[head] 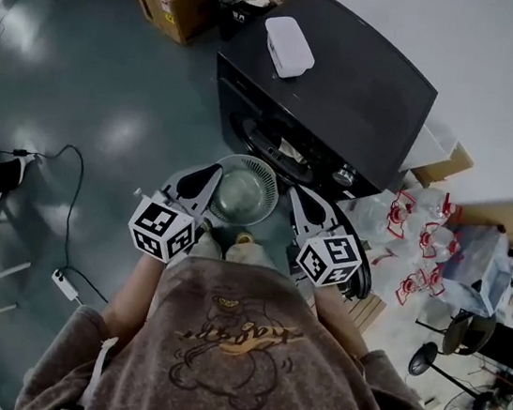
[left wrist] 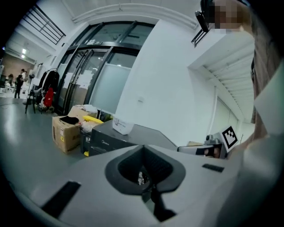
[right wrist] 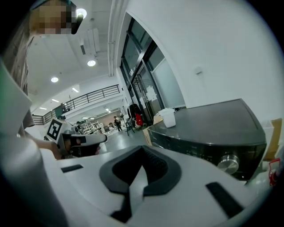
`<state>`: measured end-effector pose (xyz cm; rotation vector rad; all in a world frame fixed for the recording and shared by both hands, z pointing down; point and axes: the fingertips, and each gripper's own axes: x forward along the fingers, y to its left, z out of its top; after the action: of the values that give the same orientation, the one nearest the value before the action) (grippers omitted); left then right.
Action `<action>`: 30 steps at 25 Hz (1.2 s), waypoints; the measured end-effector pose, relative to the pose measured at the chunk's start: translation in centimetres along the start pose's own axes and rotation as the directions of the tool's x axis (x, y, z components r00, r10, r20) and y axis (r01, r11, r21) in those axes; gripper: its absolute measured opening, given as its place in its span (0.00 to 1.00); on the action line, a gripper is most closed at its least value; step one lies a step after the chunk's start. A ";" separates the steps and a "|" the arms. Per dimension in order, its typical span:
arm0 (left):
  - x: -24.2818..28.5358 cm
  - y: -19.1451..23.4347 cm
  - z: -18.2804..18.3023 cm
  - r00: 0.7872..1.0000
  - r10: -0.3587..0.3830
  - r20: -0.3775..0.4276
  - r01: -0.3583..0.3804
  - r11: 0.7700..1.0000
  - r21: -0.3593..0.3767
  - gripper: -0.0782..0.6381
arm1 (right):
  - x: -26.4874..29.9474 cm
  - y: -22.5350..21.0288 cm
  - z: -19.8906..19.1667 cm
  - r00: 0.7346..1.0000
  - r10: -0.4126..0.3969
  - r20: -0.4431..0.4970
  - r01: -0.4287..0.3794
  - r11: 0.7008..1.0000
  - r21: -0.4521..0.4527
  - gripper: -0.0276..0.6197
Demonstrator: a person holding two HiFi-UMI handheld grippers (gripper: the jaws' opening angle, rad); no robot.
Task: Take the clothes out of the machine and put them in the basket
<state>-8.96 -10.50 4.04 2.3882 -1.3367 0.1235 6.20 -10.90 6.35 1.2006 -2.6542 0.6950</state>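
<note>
Item: laundry unloading, hazards at start. Left gripper (head: 201, 182) has its jaws together and empty; right gripper (head: 305, 206) is likewise closed on nothing. Both are held level, flanking a round ribbed tub that reads as the basket (head: 245, 188), on the floor at 12 o'clock just ahead of the person's feet. The basket looks empty. The machine (head: 350, 80) stands just beyond it at 12 to 1 o'clock, front facing the person, with a white box (head: 288, 46) on its lid. Clothes are not visible in any view and are presumably inside the drum. Whether the door is open cannot be told. Risk 1: closed jaws reaching the port would push fabric deeper instead of pinching it, so they need to part first. Risk 2: a thin pinch on one fold may slip, dropping the garment onto the floor in the gap between machine and basket. Risk 3: a trailing sleeve may snag on the port rim and be tugged out of the grip. Risk 4: the basket looks light and sits between both grippers, so a knock could slide or tip it. Risk 5: bags (head: 412, 240) are crowded at 2 o'clock, and a wide swing by the right gripper could catch them. Risk 6: a cable (head: 70, 183) lies at 9 o'clock, a trip hazard on a sidestep.
</note>
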 end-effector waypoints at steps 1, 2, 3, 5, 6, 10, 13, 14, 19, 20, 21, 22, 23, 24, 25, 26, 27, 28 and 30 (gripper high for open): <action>0.4 0.3 0.0 1.000 -0.018 -0.011 0.018 1.000 0.004 0.12 | 0.4 -0.2 -0.2 1.000 -0.013 -0.003 0.013 1.000 0.011 0.04; 0.9 0.6 0.1 0.999 -0.037 -0.020 0.037 0.999 0.007 0.12 | 0.8 -0.3 -0.4 1.000 -0.028 -0.005 0.028 0.999 0.021 0.04; 1.4 1.1 0.2 0.998 -0.057 -0.028 0.058 0.998 0.015 0.12 | 1.3 -0.4 -0.6 0.999 -0.042 -0.005 0.042 0.999 0.029 0.04; 2.4 2.1 0.4 0.994 -0.099 -0.048 0.101 0.994 0.040 0.12 | 2.1 -0.3 -0.8 0.998 -0.066 -0.002 0.066 0.997 0.035 0.04; 2.8 2.7 0.5 0.991 -0.118 -0.059 0.121 0.991 0.053 0.12 | 2.4 -0.1 -0.8 0.997 -0.076 0.002 0.076 0.996 0.036 0.04; 4.2 5.8 0.6 0.980 -0.178 -0.090 0.186 0.979 0.080 0.12 | 4.1 0.7 -1.3 0.992 -0.124 0.019 0.123 0.991 0.051 0.04; 5.8 7.7 -0.7 0.970 -0.219 -0.110 0.227 0.971 0.073 0.12 | 5.8 0.0 -2.7 0.987 -0.160 0.019 0.158 0.985 0.069 0.04; 6.3 8.1 -1.4 0.966 -0.233 -0.115 0.242 0.968 0.066 0.12 | 6.4 -0.3 -3.3 0.985 -0.171 0.015 0.170 0.983 0.073 0.04; 8.7 9.9 -5.9 0.948 -0.286 -0.138 0.296 0.953 0.058 0.12 | 8.6 -3.3 -6.7 0.962 -0.269 0.046 0.266 0.963 0.049 0.04; 9.0 10.3 -7.3 0.947 -0.289 -0.140 0.298 0.953 0.049 0.12 | 9.1 -4.1 -7.7 0.959 -0.278 0.051 0.275 0.960 0.054 0.04; 9.2 10.8 -8.7 0.947 -0.291 -0.135 0.298 0.954 0.027 0.12 | 9.6 -4.9 -8.8 0.958 -0.283 0.051 0.280 0.958 0.062 0.04; 9.5 11.3 -10.0 0.948 -0.294 -0.125 0.297 0.955 0.003 0.12 | 10.1 -5.7 -10.0 0.957 -0.285 0.049 0.282 0.957 0.064 0.04; 10.0 11.6 -11.4 0.948 -0.296 -0.114 0.297 0.955 -0.010 0.12 | 10.6 -6.5 -11.1 0.957 -0.285 0.049 0.282 0.958 0.061 0.04; 10.6 12.0 -12.7 0.949 -0.299 -0.104 0.299 0.954 -0.009 0.12 | 11.0 -7.4 -12.3 0.958 -0.283 0.053 0.280 0.958 0.056 0.04; 11.4 12.2 -14.1 0.948 -0.302 -0.097 0.304 0.953 0.000 0.12 | 11.4 -8.2 -13.6 0.958 -0.282 0.060 0.279 0.959 0.054 0.04; 12.3 12.4 -15.4 0.947 -0.308 -0.089 0.310 0.951 0.012 0.12 | 11.6 -9.1 -15.0 0.957 -0.283 0.067 0.280 0.959 0.053 0.04; 13.3 12.5 -16.8 0.946 -0.313 -0.082 0.316 0.948 0.025 0.12 | 11.8 -10.0 -16.6 0.955 -0.288 0.072 0.285 0.957 0.053 0.04; 14.3 12.6 -18.1 0.945 -0.318 -0.076 0.322 0.946 0.040 0.12 | 12.0 -11.0 -18.2 0.952 -0.296 0.074 0.293 0.955 0.051 0.04; 16.0 12.8 -20.9 0.942 -0.327 -0.071 0.332 0.940 0.075 0.12 | 12.5 -12.5 -21.6 0.950 -0.304 0.070 0.301 0.952 0.049 0.04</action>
<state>-8.62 -21.20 31.26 2.6214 -0.9038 0.1559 5.88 -16.33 33.75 1.6292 -2.4418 0.6590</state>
